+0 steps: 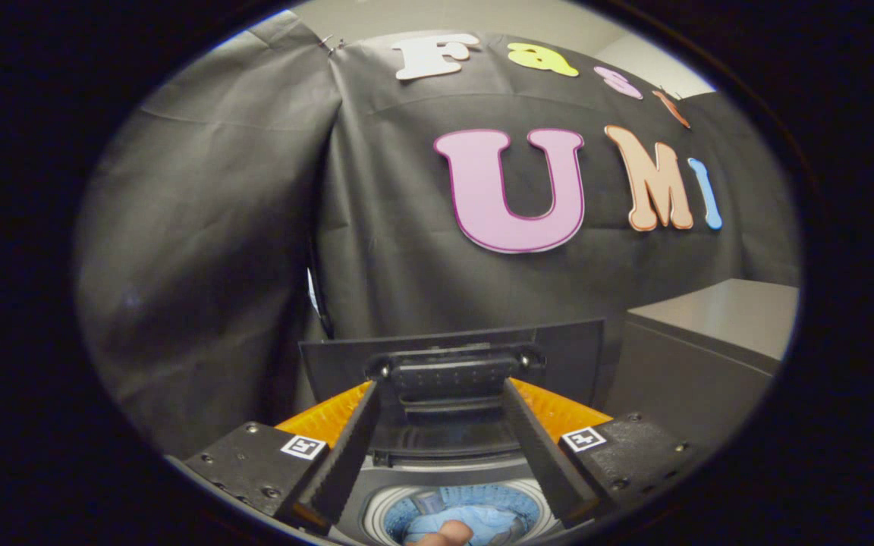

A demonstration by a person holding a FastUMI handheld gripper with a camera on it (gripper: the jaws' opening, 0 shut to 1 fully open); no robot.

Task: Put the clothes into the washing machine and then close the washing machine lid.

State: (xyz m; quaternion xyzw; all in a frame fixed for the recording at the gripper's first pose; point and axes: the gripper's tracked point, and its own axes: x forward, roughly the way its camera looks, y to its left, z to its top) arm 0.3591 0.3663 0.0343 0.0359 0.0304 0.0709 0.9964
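Note:
My gripper [443, 387] is open, its two black fingers spread wide. Between the fingertips [370, 394] stands the washing machine's dark lid [566, 353], raised upright, with its ribbed handle bar [452, 373] spanning the gap between the tips. I cannot tell whether the tips touch the bar's ends. Orange curved parts [327, 418] show behind the fingers on both sides. Below, between the fingers, the round drum [399, 509] lies open with light blue clothes [482, 519] inside. A small peach-coloured thing [446, 533] lies at the drum's near edge.
A grey cabinet [710, 341] stands to the right of the washing machine, its flat top about level with the lid's upper edge. The black cloth wall [217, 265] hangs close behind and to the left of the machine.

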